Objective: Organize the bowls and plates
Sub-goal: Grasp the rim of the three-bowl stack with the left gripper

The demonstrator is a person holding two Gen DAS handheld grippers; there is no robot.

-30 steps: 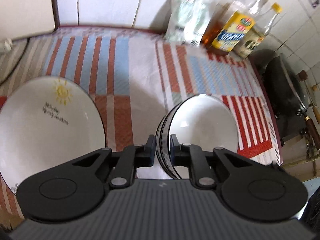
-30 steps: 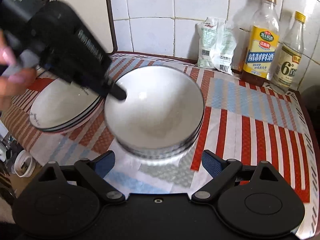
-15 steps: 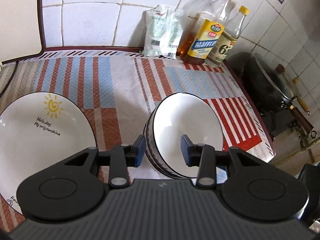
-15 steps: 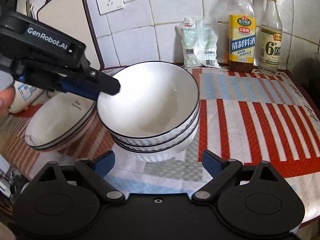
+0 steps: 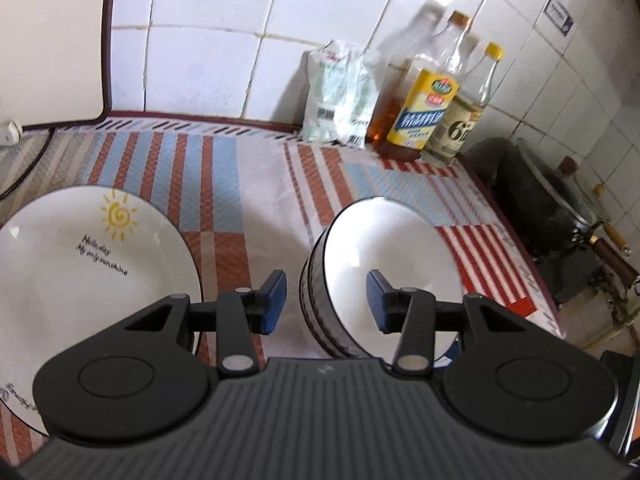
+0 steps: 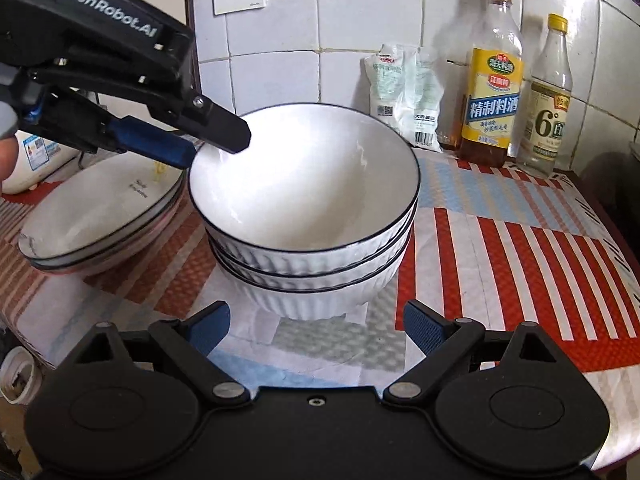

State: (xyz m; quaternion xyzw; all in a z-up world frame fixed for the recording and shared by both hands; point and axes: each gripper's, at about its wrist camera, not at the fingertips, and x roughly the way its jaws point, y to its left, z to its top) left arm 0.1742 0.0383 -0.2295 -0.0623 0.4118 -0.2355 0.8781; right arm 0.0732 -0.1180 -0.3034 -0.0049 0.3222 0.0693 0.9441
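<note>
We saw three white ribbed bowls (image 6: 308,216) with thin dark rims, nested in one stack on the striped cloth (image 6: 520,248), just right of the stacked plates (image 6: 100,216); the top plate bore a yellow sun. Our left gripper (image 5: 326,292) stood apart, straddling the top bowl's near rim; our right gripper (image 6: 316,322) stood wide apart just short of the stack. The plates' lettering was too blurred to read, and the left gripper's body hid their near edge.

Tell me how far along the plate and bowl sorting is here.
Mostly done: bowls sit nested in one stack, plates stacked beside them. Nothing is in hand; left gripper straddles the top bowl's rim with jaws open, right gripper open in front. No loose dishes visible.
</note>
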